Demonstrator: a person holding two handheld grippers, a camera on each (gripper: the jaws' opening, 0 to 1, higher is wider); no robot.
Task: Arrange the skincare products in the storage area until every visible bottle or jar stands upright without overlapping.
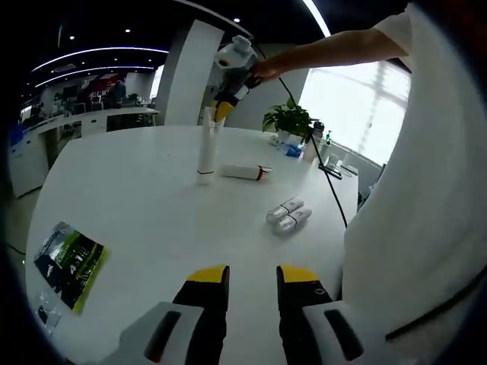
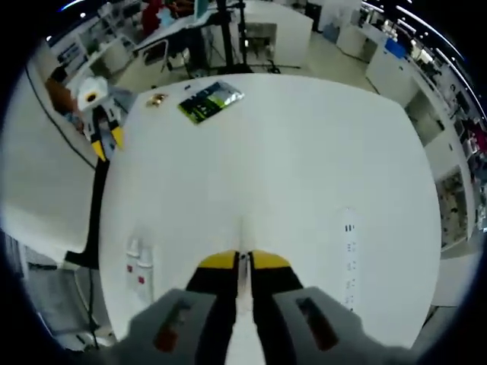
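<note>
Skincare tubes: two small white plastic tubes (image 1: 288, 215) lie centre-right on white round table (image 1: 137, 198); light, slippery, grip mid-body. Left hand-held gripper (image 1: 253, 277) spread, empty. Farther, right hand-held gripper (image 1: 221, 114) pinches tall white upright tube (image 1: 205, 156), another white tube (image 1: 245, 172) lying beside.

Place: open-plan office
Signs: white desk (image 1: 137, 190), rows of workstations (image 1: 91, 114), ceiling light strips (image 1: 99, 52), potted plant (image 1: 289, 120), big window (image 1: 350, 106)
</note>
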